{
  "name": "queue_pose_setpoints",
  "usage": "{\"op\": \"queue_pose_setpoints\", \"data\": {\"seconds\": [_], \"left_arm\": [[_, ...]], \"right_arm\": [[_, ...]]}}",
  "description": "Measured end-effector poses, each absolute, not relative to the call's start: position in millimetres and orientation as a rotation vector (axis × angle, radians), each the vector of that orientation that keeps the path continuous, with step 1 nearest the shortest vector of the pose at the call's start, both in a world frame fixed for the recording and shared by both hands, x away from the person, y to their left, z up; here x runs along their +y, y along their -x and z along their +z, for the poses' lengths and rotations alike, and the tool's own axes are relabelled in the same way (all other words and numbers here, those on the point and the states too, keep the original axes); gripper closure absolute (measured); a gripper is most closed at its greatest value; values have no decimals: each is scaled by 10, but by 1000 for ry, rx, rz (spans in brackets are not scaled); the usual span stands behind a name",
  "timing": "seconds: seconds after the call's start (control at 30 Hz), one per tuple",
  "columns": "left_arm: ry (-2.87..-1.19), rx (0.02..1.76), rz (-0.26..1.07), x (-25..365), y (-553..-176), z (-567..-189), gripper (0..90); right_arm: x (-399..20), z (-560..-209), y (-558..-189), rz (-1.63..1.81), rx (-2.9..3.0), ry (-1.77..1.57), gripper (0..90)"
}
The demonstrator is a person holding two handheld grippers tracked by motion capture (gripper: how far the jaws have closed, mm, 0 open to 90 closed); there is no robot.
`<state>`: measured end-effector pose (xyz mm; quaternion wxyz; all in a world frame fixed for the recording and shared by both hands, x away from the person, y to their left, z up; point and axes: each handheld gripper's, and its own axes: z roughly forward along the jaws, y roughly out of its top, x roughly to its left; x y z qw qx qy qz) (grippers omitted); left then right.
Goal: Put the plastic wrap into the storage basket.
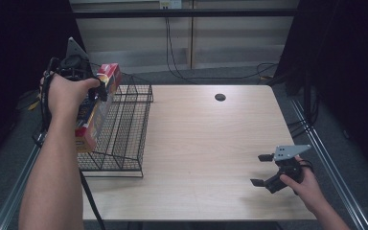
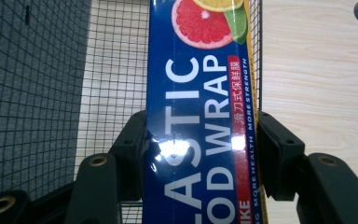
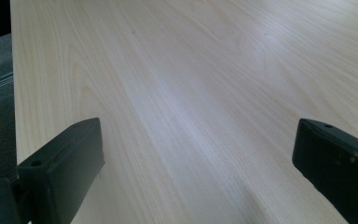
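Left gripper (image 2: 200, 140): jaws clamped on the two long sides of the box, one pad on each side; in the high view the left hand (image 1: 67, 93) holds it up over the left end of the counter.
Box (image 2: 198, 116): a long blue plastic-wrap carton with white lettering and citrus fruit printed near its far end (a red end flap shows in the high view). It is held above the basket, long axis running away from the left gripper, tilted with its far end higher in the high view.
Basket (image 1: 124, 129): black wire mesh, standing on the left part of the counter, its left side at the counter's edge; the box hangs over its left half. Whether the box touches the wire I cannot tell.
Right gripper (image 1: 264, 169): jaws wide apart, nothing between them, held low over the bare wood at the counter's near right, well apart from the basket.
Counter (image 1: 206, 143): light wood, with a dark round hole (image 1: 220, 97) near its far edge.
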<state>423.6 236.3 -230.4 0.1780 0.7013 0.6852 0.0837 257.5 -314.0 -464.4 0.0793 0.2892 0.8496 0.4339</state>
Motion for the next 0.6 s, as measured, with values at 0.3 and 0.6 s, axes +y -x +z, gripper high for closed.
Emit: {"op": "queue_pose_setpoints", "data": {"seconds": [0.3, 0.6], "left_arm": [[-1956, 1970, 236, 2481, -4212, -2331, 444], [-1946, 1990, 245, 2570, -4193, -2344, 444]], "right_arm": [[-3136, -4638, -2571, 1305, 2542, -864, 18], [-3135, -4638, -2571, 1303, 2541, -865, 18]]}}
